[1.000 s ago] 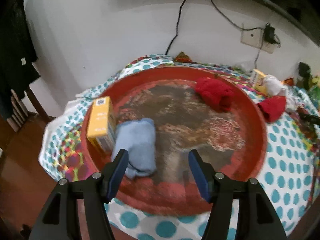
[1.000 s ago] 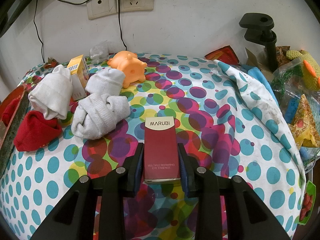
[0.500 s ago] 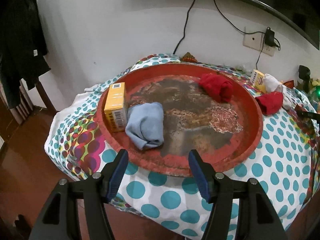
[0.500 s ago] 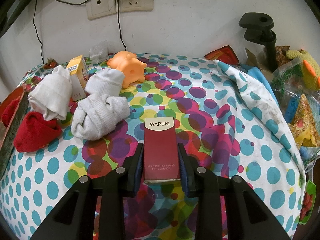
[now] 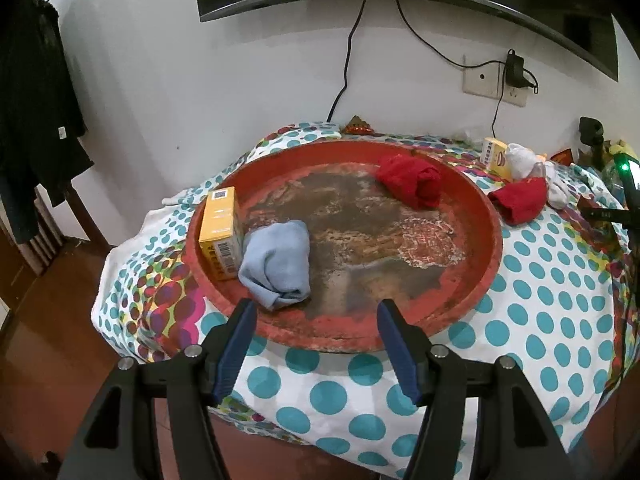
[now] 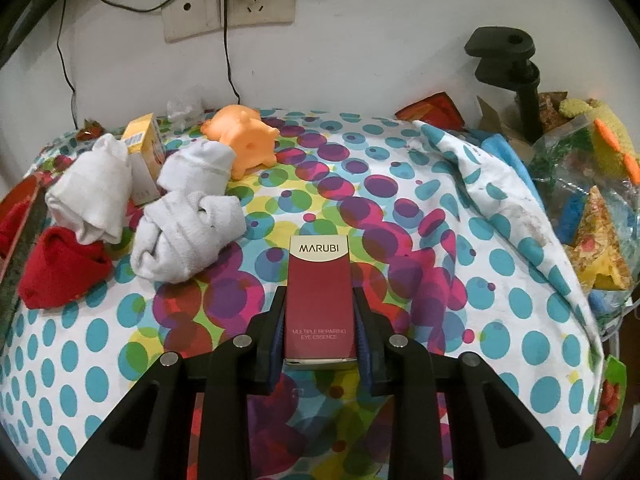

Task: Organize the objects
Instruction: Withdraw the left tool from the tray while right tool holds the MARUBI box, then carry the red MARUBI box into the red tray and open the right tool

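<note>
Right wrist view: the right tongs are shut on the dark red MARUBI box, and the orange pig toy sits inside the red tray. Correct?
Not quite. The right tongs are shut on the MARUBI box, but the orange pig toy lies on the dotted tablecloth near the wall, not in the red tray. The right wrist view shows it.

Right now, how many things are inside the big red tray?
3. A yellow box stands at the left wall of the red tray, a blue rolled cloth lies right beside it, and a red rolled cloth sits at the far side.
</note>
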`<action>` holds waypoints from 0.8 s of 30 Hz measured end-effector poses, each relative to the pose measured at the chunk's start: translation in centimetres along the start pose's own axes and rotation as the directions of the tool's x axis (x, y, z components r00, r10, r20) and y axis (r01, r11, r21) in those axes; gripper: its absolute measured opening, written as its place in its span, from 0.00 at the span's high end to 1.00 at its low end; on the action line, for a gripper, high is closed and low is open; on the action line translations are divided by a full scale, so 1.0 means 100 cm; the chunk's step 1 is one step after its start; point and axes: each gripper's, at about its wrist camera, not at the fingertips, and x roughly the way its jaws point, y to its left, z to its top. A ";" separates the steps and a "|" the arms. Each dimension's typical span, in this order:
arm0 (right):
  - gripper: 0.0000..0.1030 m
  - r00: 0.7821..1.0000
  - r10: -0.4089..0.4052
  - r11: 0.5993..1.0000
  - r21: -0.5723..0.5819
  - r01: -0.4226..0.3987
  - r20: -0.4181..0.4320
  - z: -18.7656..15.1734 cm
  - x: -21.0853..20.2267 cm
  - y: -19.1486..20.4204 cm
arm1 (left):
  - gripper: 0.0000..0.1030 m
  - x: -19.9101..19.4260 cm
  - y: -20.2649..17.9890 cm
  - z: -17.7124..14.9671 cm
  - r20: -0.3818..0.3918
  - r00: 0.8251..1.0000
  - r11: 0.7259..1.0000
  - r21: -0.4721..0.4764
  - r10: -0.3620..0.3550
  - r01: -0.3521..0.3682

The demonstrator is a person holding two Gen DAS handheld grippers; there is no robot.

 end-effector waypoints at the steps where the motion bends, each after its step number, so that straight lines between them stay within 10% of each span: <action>1: 0.73 1.000 -0.019 1.000 0.005 0.019 0.005 -0.001 -0.002 -0.001 | 0.38 -0.001 0.002 0.000 -0.001 1.000 1.000 -0.007 -0.002 0.002; 24: 0.73 0.970 0.236 0.971 -0.049 -0.233 0.061 -0.045 -0.106 0.036 | 0.37 -0.007 0.025 0.003 0.012 1.000 0.995 -0.097 0.019 -0.018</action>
